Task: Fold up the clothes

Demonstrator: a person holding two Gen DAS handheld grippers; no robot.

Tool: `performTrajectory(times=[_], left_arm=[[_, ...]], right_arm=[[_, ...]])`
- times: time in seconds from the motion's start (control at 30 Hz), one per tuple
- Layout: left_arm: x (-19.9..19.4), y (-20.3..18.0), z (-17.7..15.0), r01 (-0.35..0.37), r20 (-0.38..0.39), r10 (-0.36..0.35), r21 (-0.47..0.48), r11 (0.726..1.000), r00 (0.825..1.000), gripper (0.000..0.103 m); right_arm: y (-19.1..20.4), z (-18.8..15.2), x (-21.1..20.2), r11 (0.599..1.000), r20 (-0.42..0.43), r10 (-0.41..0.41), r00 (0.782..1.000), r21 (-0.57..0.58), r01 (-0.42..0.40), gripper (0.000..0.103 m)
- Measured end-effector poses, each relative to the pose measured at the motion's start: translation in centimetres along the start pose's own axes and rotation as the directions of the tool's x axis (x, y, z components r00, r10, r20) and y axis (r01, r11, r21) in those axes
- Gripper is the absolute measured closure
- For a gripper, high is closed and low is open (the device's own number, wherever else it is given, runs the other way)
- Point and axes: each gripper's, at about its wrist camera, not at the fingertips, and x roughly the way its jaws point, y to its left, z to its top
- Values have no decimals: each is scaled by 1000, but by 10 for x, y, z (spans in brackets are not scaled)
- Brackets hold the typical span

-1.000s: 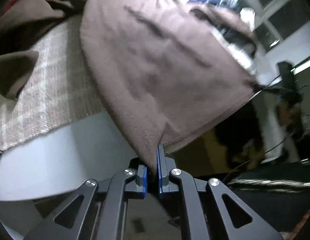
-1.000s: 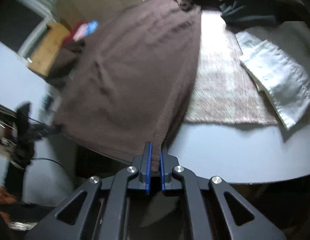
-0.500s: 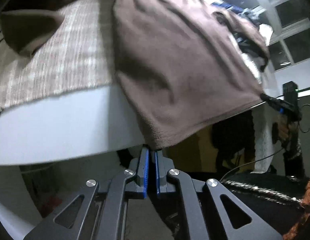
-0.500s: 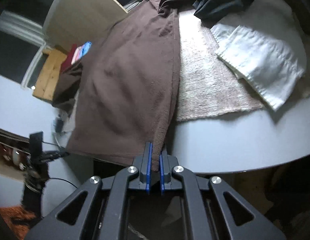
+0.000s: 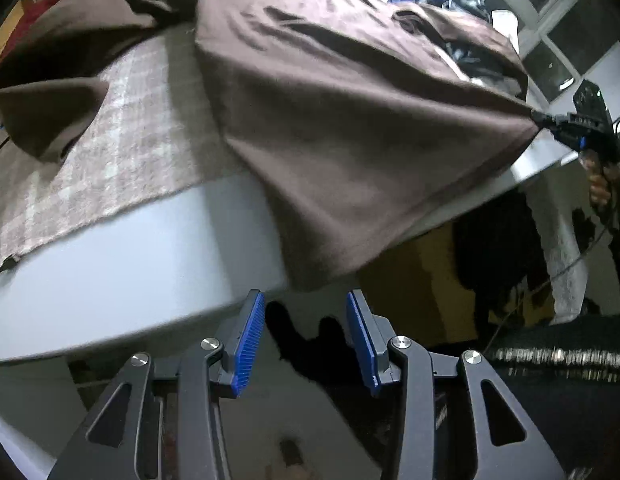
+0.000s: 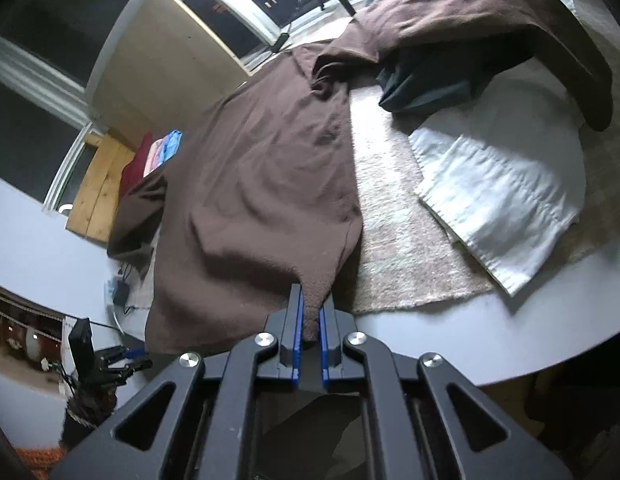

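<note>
Left gripper (image 5: pixel 306 332): jaws spread wide, blue pads bare, nothing between them. It sits just below the rim of the white table (image 5: pixel 122 256), close under the hanging corner of the brown garment (image 5: pixel 349 128), not touching it.

Right gripper (image 6: pixel 308 332): jaws pressed together on a bunched corner of the brown garment (image 6: pixel 262 184); cloth fills the gap between the blue pads. In the left wrist view the right gripper (image 5: pixel 549 122) shows at the far right, the garment's hem pulled into a point at its tips, with the hand (image 5: pixel 599 184) holding it below. In the right wrist view the left gripper (image 6: pixel 138 362) shows small at lower left, beyond the table rim (image 6: pixel 449 344).

Garment position: spread over the table, lying on a beige woven mat (image 6: pixel 393 220). The lower hem overhangs the near table edge between the two grippers. One sleeve (image 5: pixel 46 112) lies folded on the mat on the left side in the left wrist view.

Beside the garment on the mat: a folded white cloth (image 6: pixel 497 196), flat, its near corner reaching onto bare table. Farther back, a dark garment (image 6: pixel 425 80), partly covered by another brown piece (image 6: pixel 489 12) draped over it.

Far background: wooden furniture (image 6: pixel 98 192) with red and blue folded items (image 6: pixel 158 152) on it, dark windows behind.
</note>
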Motion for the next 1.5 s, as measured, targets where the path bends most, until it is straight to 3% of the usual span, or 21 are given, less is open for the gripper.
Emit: performTrajectory(times=[0.1,0.23,0.3,0.37,0.4,0.43,0.47,0.6,0.73,0.87,1.07,1.17,1.33,1.5], left_arm=[[1,-5,2,-26,38,26,0,1000,999,63],[7,-12,1,-140,45,138,61,988,989,63],[9,-10,2,-164,40,162,58,985,986,63],[5,-5,4,-148,61,145,38,988,987,63],[1,0,6,-135,76,133,22,991,988,69],[-3,4,7,-122,90,121,6,992,989,77],[-6,8,10,-104,100,104,-10,995,990,98],[-29,10,22,-6,112,9,-27,1000,994,98],[-87,12,19,63,155,-59,-19,998,986,99],[-80,21,13,49,112,-41,-71,996,993,99],[-75,23,6,20,58,-14,-111,994,998,99],[-71,16,4,1,41,3,-99,995,999,99],[-60,10,-1,-30,9,31,-93,995,999,99],[-10,14,-9,-61,-122,51,-82,995,991,99]], right_arm=[[1,4,1,1000,0,-8,1000,-5,8,96],[0,10,-2,1000,12,-3,1000,-3,3,97],[0,12,-4,1000,16,4,1000,2,-4,97],[1,13,-4,1000,15,5,1000,0,-5,97],[2,13,-3,1000,13,5,1000,-3,-5,96],[3,12,-2,1000,10,4,1000,-5,-4,96],[4,12,-1,1000,6,6,1000,-7,-6,96],[9,9,1,1000,-23,-1,1000,-19,1,96],[24,6,-15,999,-48,16,999,-47,-19,96],[41,-8,-34,992,-31,9,999,-125,-13,97],[6,-34,22,995,-165,-81,983,-70,70,97],[11,-30,-1,994,-121,-56,991,-95,45,97],[13,-26,-29,986,-47,-79,996,-149,71,97],[-13,-44,21,971,-163,-203,965,-158,177,97]])
